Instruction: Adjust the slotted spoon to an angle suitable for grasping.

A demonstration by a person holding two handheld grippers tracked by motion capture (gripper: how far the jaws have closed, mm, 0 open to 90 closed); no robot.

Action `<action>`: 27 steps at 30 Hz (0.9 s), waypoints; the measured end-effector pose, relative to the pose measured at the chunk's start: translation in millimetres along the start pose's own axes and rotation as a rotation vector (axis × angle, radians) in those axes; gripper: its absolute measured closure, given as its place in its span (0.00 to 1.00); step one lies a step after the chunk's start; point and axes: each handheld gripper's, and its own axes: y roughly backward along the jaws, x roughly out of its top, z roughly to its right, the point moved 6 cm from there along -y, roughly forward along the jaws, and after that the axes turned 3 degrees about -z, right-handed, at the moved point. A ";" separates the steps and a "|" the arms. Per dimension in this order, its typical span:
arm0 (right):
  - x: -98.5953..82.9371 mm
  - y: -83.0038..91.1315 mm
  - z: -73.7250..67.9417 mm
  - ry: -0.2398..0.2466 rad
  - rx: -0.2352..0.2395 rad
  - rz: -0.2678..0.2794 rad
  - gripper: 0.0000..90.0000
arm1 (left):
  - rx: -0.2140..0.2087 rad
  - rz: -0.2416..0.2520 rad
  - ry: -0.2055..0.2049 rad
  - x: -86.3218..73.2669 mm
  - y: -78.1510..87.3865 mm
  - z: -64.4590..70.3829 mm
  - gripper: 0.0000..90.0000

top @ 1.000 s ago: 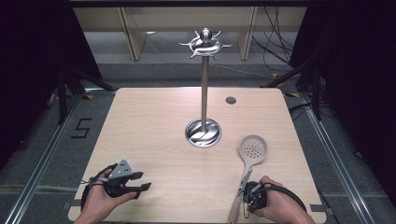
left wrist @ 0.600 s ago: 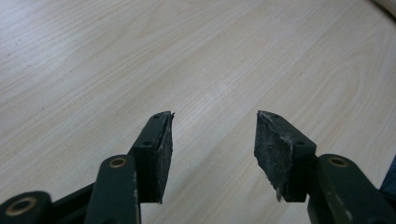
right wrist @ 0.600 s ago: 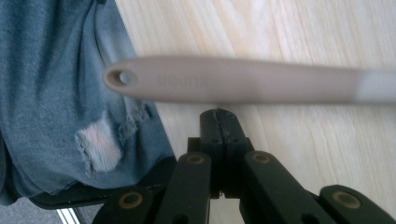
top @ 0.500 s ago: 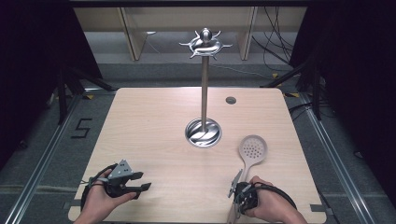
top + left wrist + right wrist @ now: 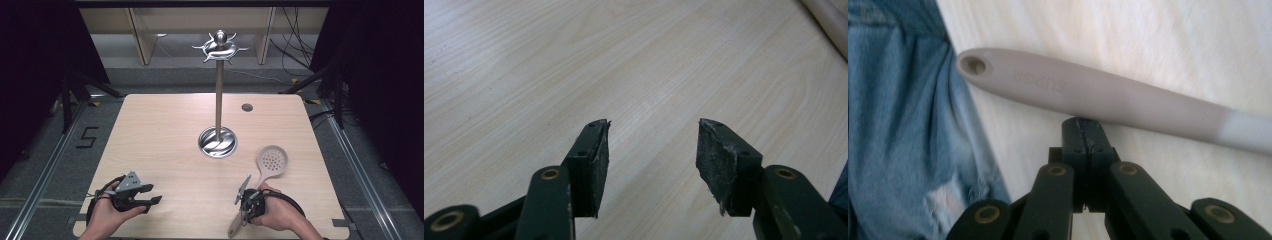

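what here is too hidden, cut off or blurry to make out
- Slotted spoon handle: in the high view the right hand and right gripper cover its middle.
- Right gripper view: the spoon's head is cut off by the right edge; whether the shut jaws touch the handle is unclear.
- Small dark round spot on the table: too small to identify.
- Utensil stand top: hook shapes are too small and blurred.

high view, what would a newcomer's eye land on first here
First the tall metal utensil stand, upright at the middle of the wooden table, its hooked crown bare. Next the pale slotted spoon lying flat at the near right, its handle running back to the right gripper, whose fingers are shut beside the handle, not around it. The left gripper rests open at the near left.
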 end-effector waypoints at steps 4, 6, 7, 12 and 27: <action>13.2 0.8 4.7 0.006 0.012 0.028 1.00 | -0.001 -0.001 -0.003 0.0 0.5 -0.3 0.51; 17.4 0.3 6.2 -0.007 0.007 -0.009 1.00 | -0.002 0.005 0.002 0.2 0.4 0.2 0.52; 21.9 0.4 7.1 -0.014 0.009 -0.017 1.00 | -0.002 0.005 0.002 0.2 0.4 0.2 0.52; 39.3 1.1 11.3 -0.013 -0.015 0.027 1.00 | -0.004 0.007 0.002 0.4 0.3 0.5 0.52; 77.5 -0.6 27.6 0.001 -0.062 0.160 0.99 | -0.005 0.007 0.003 0.7 0.2 0.4 0.52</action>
